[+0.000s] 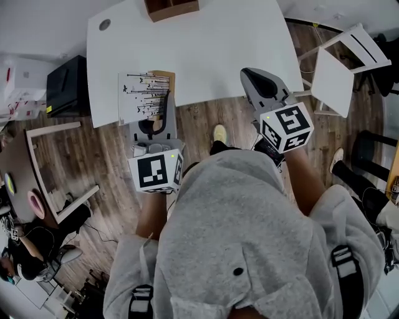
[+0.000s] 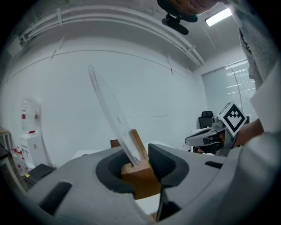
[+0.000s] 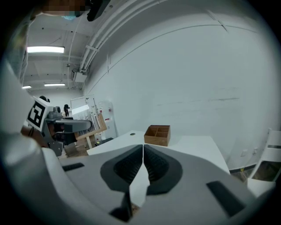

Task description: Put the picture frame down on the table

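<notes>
Nearest are the two hand-held grippers, one in each of the person's hands, each with one marker cube. The left hand-held gripper (image 1: 159,121) (image 2: 147,160) is clenched on the wooden base of the one picture frame (image 1: 144,96) (image 2: 136,169). Its jaws press the block from both sides. The frame's clear panel rises from the base and leans to the left in the left gripper view. In the head view the frame shows a white print with thin black strokes, and it sits over the near left edge of the table (image 1: 199,43). It is held in the jaws, not lying flat. The right gripper view shows it off to the left (image 3: 90,116), held up beside the table (image 3: 193,149).

The right hand-held gripper (image 1: 255,80) (image 3: 143,151) is clenched with nothing in it. Its two ribbed pads meet along a closed seam. It hangs over the near right edge of the table, well apart from the frame.

Between the grippers, one pale shoe (image 1: 219,133) rests on the wood floor.

Farther off, the one white table carries one wooden box (image 1: 171,7) (image 3: 157,135) at its far edge. Dividers split the box into compartments, and what is inside cannot be made out.

Beside the table stand one white chair (image 1: 340,62) on the right and one black box (image 1: 65,84) on the left.
</notes>
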Action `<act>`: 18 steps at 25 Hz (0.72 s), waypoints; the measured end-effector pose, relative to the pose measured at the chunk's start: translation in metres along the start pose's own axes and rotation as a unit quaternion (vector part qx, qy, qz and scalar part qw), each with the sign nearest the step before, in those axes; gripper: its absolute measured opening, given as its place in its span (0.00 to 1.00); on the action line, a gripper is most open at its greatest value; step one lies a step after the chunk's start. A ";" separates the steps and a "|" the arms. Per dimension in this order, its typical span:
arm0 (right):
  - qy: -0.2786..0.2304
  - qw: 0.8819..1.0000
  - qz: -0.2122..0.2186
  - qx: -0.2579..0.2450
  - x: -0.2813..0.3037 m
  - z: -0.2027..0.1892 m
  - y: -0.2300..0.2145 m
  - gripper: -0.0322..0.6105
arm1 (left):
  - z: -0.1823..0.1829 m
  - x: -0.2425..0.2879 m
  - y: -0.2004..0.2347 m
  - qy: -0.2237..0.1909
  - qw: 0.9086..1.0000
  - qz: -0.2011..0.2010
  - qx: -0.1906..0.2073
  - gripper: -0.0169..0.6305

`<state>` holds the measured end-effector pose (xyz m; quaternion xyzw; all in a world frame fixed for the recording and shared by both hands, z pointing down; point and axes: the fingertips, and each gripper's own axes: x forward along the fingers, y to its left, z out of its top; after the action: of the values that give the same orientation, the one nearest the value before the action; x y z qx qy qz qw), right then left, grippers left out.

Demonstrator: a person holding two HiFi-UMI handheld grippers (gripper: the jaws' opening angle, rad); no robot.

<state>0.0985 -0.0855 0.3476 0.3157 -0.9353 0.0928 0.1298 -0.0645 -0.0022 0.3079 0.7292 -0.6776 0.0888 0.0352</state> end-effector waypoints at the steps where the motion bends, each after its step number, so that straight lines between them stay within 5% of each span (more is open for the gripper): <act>1: 0.002 1.000 0.003 0.001 0.004 0.001 -0.008 0.10 | 0.002 0.009 -0.002 0.002 1.000 0.002 -0.001 0.20; 18: -0.021 0.999 0.030 -0.003 0.029 0.012 -0.032 0.10 | 0.012 0.037 -0.005 -0.006 1.000 0.020 0.009 0.20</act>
<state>0.0937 -0.1297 0.3473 0.2889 -0.9471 0.0878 0.1085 -0.0558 -0.0406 0.3033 0.7160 -0.6917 0.0915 0.0230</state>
